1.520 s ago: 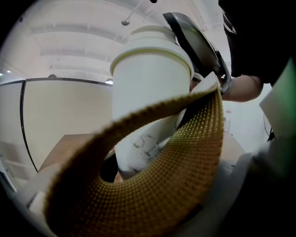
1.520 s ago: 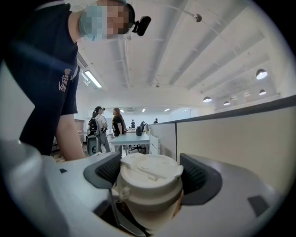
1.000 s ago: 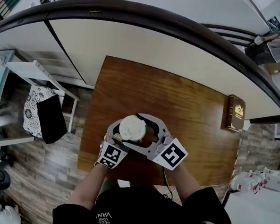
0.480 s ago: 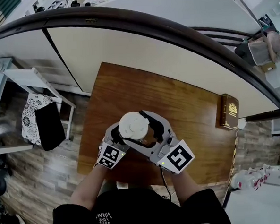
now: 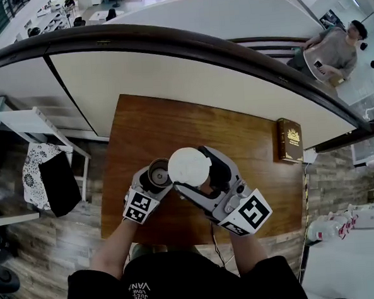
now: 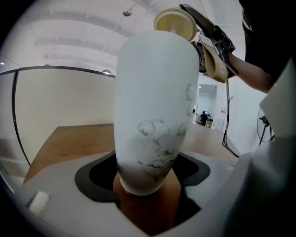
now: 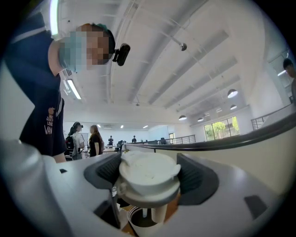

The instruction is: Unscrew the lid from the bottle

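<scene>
Grey left tongs (image 5: 158, 174) and right tongs (image 5: 189, 167) (square-marker cubes (image 5: 140, 207)), black white-printed T-shirt (image 5: 176, 282).

With the left forearm (image 5: 114, 245) and right forearm (image 5: 248, 246) reaching forward side by side, the left gripper (image 5: 157, 176) grips the bottle (image 6: 155, 111) and the right gripper (image 5: 191, 169), just beside it, clamps the lid (image 7: 149, 173).
</scene>
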The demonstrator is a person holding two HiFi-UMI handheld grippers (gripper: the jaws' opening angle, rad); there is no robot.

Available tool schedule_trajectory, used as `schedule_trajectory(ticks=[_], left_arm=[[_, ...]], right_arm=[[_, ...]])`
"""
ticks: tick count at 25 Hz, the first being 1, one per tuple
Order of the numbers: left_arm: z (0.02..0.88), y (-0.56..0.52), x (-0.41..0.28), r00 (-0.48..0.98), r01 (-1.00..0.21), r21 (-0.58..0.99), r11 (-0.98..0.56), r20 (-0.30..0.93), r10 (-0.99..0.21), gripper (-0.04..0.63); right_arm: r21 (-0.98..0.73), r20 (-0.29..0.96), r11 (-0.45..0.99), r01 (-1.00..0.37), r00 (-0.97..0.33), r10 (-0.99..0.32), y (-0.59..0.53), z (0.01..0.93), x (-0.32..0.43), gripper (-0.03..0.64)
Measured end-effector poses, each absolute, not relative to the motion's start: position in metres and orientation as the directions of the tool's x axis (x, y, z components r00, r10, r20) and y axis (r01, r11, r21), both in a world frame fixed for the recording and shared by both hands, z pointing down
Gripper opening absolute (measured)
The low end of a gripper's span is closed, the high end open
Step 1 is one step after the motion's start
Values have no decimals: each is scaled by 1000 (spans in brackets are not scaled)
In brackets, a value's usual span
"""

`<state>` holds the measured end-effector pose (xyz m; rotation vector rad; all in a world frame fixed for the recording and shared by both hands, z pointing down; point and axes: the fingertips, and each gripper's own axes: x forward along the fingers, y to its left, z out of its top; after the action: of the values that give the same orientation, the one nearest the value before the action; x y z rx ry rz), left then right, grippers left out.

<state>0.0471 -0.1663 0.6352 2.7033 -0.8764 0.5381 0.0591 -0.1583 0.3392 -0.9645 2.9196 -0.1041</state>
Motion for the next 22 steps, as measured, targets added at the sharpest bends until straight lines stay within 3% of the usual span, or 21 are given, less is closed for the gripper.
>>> schedule_trajectory(ticks=[6,22], left_arm=[[628,-163,40,757,-594,132,-794,424,-496,370],[524,-136,-11,777,-605,65,-793,265,-571,370]], right_arm=[[-113,-73,729,-675,-726,-684,-149,326,87,356],[-192,-87,597,-779,-592,-801,-100,340,99,356]])
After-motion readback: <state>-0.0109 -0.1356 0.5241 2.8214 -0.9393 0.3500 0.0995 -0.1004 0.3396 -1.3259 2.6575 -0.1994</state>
